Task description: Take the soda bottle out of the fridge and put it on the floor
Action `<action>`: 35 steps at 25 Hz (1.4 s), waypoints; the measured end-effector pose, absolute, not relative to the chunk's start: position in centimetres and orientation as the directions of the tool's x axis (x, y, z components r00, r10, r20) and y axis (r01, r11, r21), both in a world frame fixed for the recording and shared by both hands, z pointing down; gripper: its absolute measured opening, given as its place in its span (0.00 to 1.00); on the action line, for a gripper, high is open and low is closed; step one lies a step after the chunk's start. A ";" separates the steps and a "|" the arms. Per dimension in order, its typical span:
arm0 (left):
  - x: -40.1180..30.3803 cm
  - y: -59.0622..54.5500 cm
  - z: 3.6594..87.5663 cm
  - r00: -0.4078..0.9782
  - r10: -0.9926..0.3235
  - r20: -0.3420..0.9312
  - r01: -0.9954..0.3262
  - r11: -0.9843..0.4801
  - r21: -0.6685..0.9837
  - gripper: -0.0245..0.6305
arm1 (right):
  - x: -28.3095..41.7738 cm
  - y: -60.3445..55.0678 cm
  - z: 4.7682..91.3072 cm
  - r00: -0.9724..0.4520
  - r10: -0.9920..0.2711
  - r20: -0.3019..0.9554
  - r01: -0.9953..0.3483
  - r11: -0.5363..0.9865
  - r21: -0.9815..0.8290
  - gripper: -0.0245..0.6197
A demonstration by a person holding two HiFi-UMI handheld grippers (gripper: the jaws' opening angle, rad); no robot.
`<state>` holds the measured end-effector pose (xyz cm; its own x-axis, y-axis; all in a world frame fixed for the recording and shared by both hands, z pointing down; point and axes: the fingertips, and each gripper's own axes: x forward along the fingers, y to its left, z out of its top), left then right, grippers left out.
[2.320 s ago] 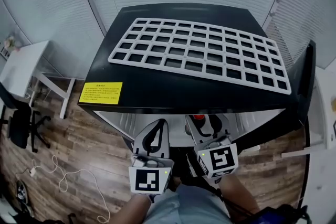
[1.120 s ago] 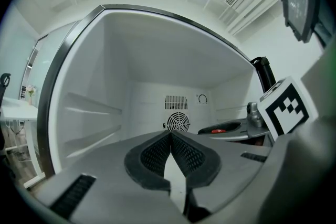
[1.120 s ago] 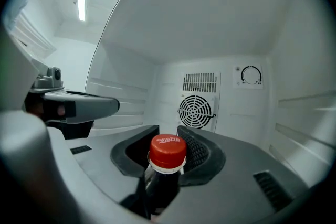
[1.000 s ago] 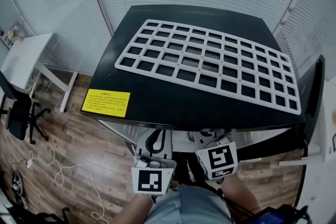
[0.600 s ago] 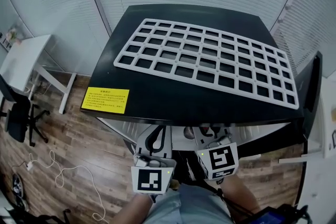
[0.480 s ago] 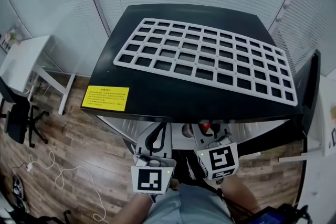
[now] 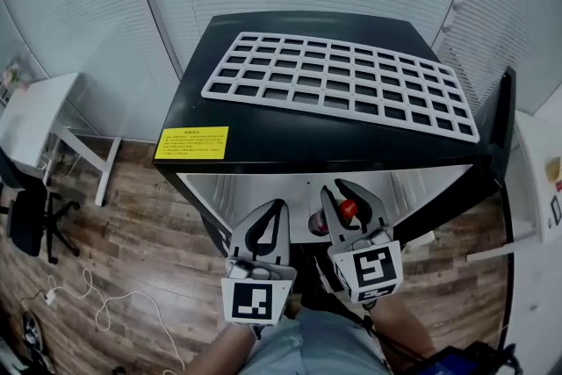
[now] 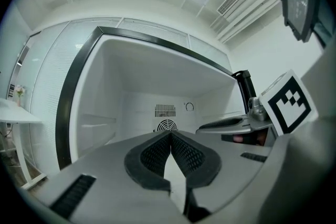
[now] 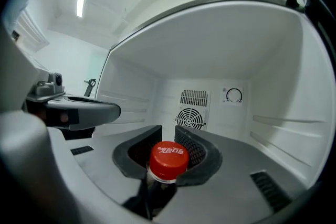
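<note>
The soda bottle (image 9: 168,159) has a red cap and a dark neck. Its neck sits between the pads of my right gripper (image 9: 169,140), whose jaws are closing and pressing on it. In the head view the red cap (image 7: 349,209) shows between the right gripper's (image 7: 342,198) fingers, at the mouth of the open black fridge (image 7: 351,145). My left gripper (image 7: 274,208) hangs beside it on the left. Its pads (image 8: 157,152) meet with nothing between them. The bottle's body is hidden below the jaws.
A white grid rack (image 7: 342,83) lies on the fridge top, with a yellow label (image 7: 191,143) at the front left corner. The fridge door (image 7: 502,114) stands open on the right. A fan grille (image 9: 190,118) and a dial (image 9: 234,95) mark the white back wall. A white table (image 7: 35,114) and a chair (image 7: 31,219) stand left on the wooden floor.
Both grippers now show further out from under the fridge's front edge. The red cap has come into plain sight between the right fingers.
</note>
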<state>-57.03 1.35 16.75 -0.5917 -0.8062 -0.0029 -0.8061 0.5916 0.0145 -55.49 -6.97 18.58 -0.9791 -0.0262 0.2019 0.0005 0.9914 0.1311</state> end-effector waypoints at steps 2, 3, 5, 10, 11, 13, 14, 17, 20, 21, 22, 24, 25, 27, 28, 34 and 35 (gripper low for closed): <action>-56.4 1.8 16.5 -0.578 -0.816 -0.009 -0.816 0.578 0.013 0.06 | -54.7 -6.4 18.4 -0.980 -0.040 0.197 -0.014 0.991 0.133 0.18; -56.0 2.1 16.5 -0.570 -0.821 -0.010 -0.821 0.570 0.011 0.06 | -54.3 -6.2 18.2 -0.980 -0.052 0.194 -0.026 0.991 0.133 0.18; -55.2 2.5 16.6 -0.551 -0.835 -0.006 -0.835 0.551 0.008 0.06 | -53.3 -5.7 17.9 -0.979 -0.082 0.185 -0.059 0.990 0.131 0.18; -53.1 2.8 17.6 -0.492 -0.871 0.014 -0.871 0.492 0.011 0.06 | -50.6 -4.4 18.6 -0.976 -0.116 0.186 -0.096 0.989 0.115 0.18; -52.6 2.7 17.6 -0.480 -0.877 0.015 -0.877 0.480 0.014 0.06 | -50.1 -4.3 18.7 -0.975 -0.125 0.186 -0.105 0.988 0.114 0.18; -51.7 2.5 17.3 -0.456 -0.890 0.004 -0.890 0.456 0.025 0.06 | -49.1 -4.3 18.6 -0.975 -0.145 0.168 -0.126 0.985 0.117 0.18; -51.2 2.2 17.1 -0.442 -0.897 -0.004 -0.897 0.442 0.028 0.06 | -48.7 -4.3 18.5 -0.975 -0.153 0.159 -0.135 0.984 0.117 0.18; -49.6 1.2 17.0 -0.395 -0.919 -0.010 -0.918 0.395 0.023 0.06 | -47.1 -4.1 18.4 -0.975 -0.166 0.151 -0.150 0.982 0.113 0.18; -47.4 -0.1 17.1 -0.338 -0.941 -0.008 -0.941 0.337 0.024 0.06 | -44.9 -4.1 18.1 -0.972 -0.191 0.135 -0.177 0.978 0.108 0.18; -46.6 -0.6 17.1 -0.320 -0.947 -0.012 -0.947 0.319 0.023 0.06 | -44.1 -4.2 18.0 -0.972 -0.197 0.129 -0.184 0.977 0.106 0.18; -45.7 -1.1 17.0 -0.302 -0.953 -0.017 -0.953 0.302 0.018 0.06 | -43.3 -4.3 17.9 -0.971 -0.203 0.124 -0.191 0.976 0.103 0.18; -43.8 -2.1 16.7 -0.267 -0.963 -0.025 -0.964 0.267 0.008 0.06 | -41.5 -4.7 17.9 -0.969 -0.219 0.119 -0.207 0.973 0.102 0.18; -42.7 -2.6 16.6 -0.249 -0.968 -0.027 -0.969 0.249 0.005 0.06 | -40.4 -4.9 17.8 -0.966 -0.231 0.117 -0.219 0.970 0.102 0.18; -40.5 -3.5 16.4 -0.214 -0.976 -0.029 -0.977 0.214 0.007 0.06 | -38.0 -5.6 17.7 -0.959 -0.259 0.113 -0.249 0.963 0.100 0.18; -39.3 -4.0 16.5 -0.195 -0.980 -0.026 -0.981 0.195 0.010 0.06 | -36.7 -6.0 17.6 -0.955 -0.275 0.109 -0.265 0.960 0.095 0.18; -30.8 -6.9 17.3 -0.062 -0.998 0.002 -0.998 0.062 0.014 0.06 | -27.3 -8.8 17.2 -0.910 -0.402 0.101 -0.392 0.914 0.101 0.18; -29.4 -7.4 17.4 -0.044 -0.999 0.002 -0.999 0.044 0.016 0.06 | -25.7 -9.2 17.3 -0.899 -0.426 0.100 -0.416 0.903 0.104 0.18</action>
